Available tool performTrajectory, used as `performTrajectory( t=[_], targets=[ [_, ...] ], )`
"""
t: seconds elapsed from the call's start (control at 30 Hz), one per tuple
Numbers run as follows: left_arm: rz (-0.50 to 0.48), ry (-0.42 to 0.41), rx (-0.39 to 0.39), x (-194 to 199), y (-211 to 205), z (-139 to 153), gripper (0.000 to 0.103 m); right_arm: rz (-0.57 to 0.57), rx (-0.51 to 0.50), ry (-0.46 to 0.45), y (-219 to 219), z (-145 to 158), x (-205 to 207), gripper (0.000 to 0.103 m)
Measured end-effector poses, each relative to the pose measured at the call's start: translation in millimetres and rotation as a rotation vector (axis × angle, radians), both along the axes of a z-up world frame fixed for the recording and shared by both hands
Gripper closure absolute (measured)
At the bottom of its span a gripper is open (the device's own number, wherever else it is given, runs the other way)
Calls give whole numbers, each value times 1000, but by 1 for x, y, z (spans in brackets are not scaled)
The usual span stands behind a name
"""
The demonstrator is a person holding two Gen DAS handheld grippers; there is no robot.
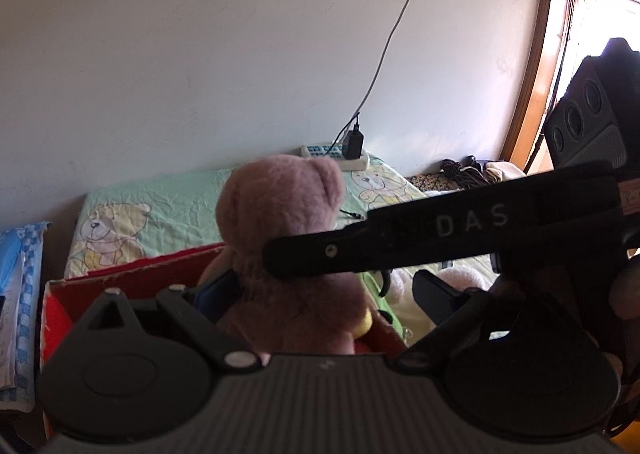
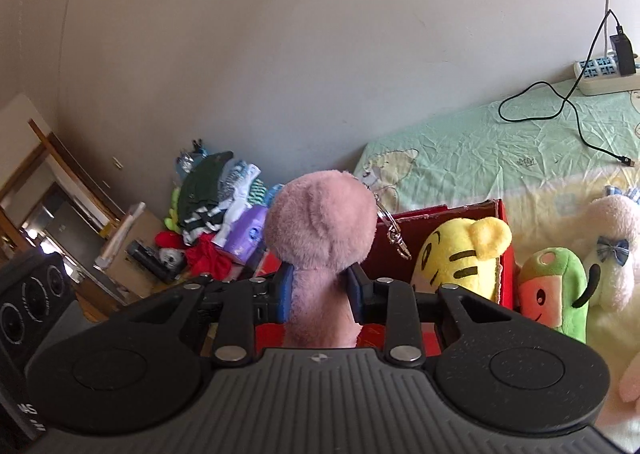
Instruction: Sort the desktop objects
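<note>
Left gripper (image 1: 308, 294) spread wide, empty. Right gripper (image 2: 318, 286) clamped on pink teddy bear (image 2: 320, 238) at neck, above red box (image 2: 460, 213). Yellow tiger plush (image 2: 460, 254) inside box; green plush (image 2: 556, 290), white plush (image 2: 612, 254) right, on bed (image 2: 500, 141).

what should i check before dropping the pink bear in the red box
1. Right gripper shut on the pink bear: ok.
2. Bear over the red box: ok.
3. Room in the box beside the yellow tiger: cannot tell.
4. Bear's keyring clear of the fingers: ok.
5. Left gripper open and clear of the bear: cannot tell.
</note>
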State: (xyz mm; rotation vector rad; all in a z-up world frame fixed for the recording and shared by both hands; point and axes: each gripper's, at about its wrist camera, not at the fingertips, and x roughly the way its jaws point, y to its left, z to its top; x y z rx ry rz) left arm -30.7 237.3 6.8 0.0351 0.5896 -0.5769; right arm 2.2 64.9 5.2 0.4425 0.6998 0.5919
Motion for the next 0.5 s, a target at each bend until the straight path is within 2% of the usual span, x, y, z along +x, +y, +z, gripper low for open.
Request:
performTrajectory(
  t=[0.2, 0.37, 0.5],
  targets=[
    [-23, 93, -15, 20, 22, -30, 9, -53, -80, 74, 16, -21, 16, 74],
    [-45, 169, 33, 35, 24, -56, 10, -80, -130, 116, 27, -36, 24, 79],
    [-64, 215, 57, 50, 20, -71, 10, -87, -191, 112, 39, -43, 28, 81]
  ],
)
